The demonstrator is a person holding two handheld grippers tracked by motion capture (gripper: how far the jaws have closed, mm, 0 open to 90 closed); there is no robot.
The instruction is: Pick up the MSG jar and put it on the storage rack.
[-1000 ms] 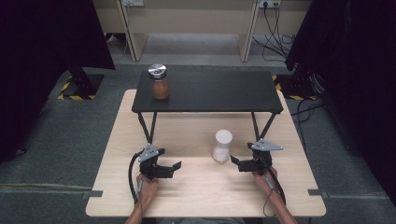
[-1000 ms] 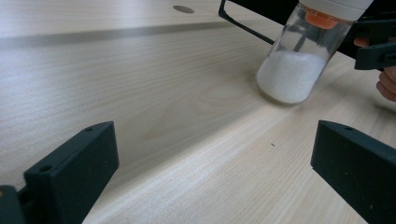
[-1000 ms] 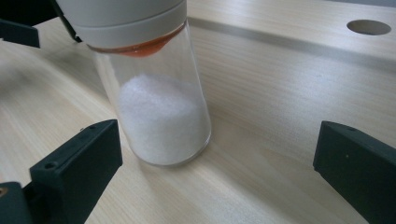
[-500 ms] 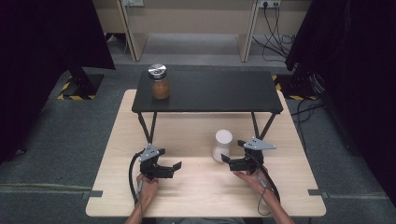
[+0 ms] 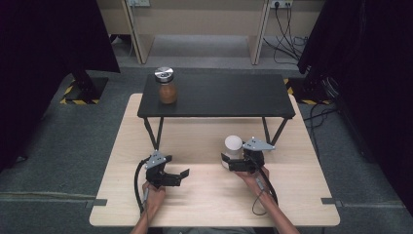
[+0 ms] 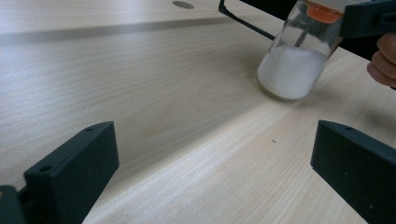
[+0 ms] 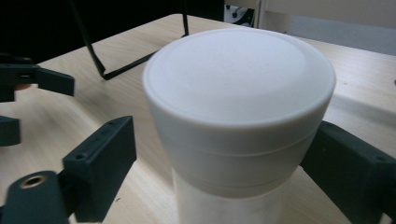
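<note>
A glass jar of white powder with a white lid (image 5: pixel 233 144) stands on the light wooden table (image 5: pixel 204 204), right of middle. My right gripper (image 5: pixel 233 156) is open with a jaw on each side of the jar. In the right gripper view the white lid (image 7: pixel 238 84) sits between the two black jaws, with a gap at the left jaw. My left gripper (image 5: pixel 176 166) hovers open over bare wood, left of the jar. The left gripper view shows the jar (image 6: pixel 292 70) ahead of its open gripper (image 6: pixel 215 140), to the right.
A low black shelf (image 5: pixel 229 95) on thin legs spans the far half of the table. A jar of brown contents with a silver lid (image 5: pixel 166 87) stands on its left end. Both forearms enter from the near edge, with cables trailing.
My right gripper has moved left and forward to the white-lidded jar and now brackets it. The left gripper has stayed put.
</note>
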